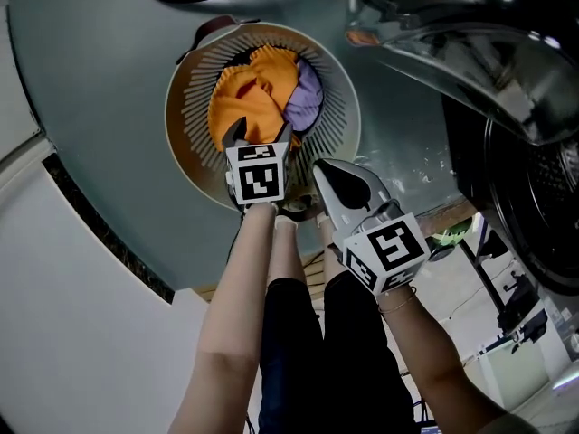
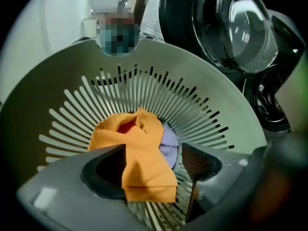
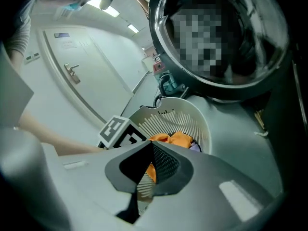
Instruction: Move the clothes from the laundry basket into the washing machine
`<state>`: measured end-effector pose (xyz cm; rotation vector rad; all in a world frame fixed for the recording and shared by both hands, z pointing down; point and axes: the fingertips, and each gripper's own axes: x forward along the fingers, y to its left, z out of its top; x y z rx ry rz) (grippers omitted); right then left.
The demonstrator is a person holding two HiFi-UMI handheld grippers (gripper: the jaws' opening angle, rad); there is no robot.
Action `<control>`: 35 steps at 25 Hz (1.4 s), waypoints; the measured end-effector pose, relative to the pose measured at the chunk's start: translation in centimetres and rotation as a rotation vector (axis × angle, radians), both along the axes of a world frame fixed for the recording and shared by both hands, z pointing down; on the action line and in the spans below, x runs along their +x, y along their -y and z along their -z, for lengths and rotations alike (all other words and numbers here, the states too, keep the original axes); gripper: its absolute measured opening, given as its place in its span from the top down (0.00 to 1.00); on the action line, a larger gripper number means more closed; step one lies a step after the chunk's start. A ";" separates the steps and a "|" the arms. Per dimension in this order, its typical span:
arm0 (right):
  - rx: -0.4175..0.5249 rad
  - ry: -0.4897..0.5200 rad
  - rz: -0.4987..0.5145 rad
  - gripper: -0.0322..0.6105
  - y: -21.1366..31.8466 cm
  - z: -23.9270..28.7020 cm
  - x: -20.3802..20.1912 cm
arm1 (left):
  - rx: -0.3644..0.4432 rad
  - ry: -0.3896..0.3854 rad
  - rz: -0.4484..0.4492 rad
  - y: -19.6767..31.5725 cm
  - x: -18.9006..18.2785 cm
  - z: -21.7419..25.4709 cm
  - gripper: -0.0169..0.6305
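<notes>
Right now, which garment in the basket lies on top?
The orange cloth, draped over most of the lavender one, which only peeks out at its side.

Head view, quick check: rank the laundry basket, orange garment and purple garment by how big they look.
1. laundry basket: largest by far.
2. orange garment: fills much of the basket's middle.
3. purple garment: smallest as seen. The orange one seems to cover part of it, so its real size is unsure.
</notes>
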<state>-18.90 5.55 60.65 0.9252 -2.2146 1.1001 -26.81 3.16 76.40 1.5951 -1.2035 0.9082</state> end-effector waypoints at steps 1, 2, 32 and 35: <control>0.005 0.002 0.007 0.91 0.0 -0.1 0.1 | -0.014 0.004 -0.021 -0.1 0.2 -0.9 0.43; 0.006 0.002 0.011 0.91 -0.1 -0.1 0.2 | -0.028 0.006 -0.037 -0.4 0.4 -1.6 0.43; 0.028 0.021 -0.044 0.91 1.8 3.6 0.8 | 0.030 0.036 -0.011 -0.9 -2.2 3.7 0.91; 0.038 0.017 -0.054 0.91 1.9 5.1 1.0 | 0.087 0.039 0.004 -0.8 -2.6 6.3 0.91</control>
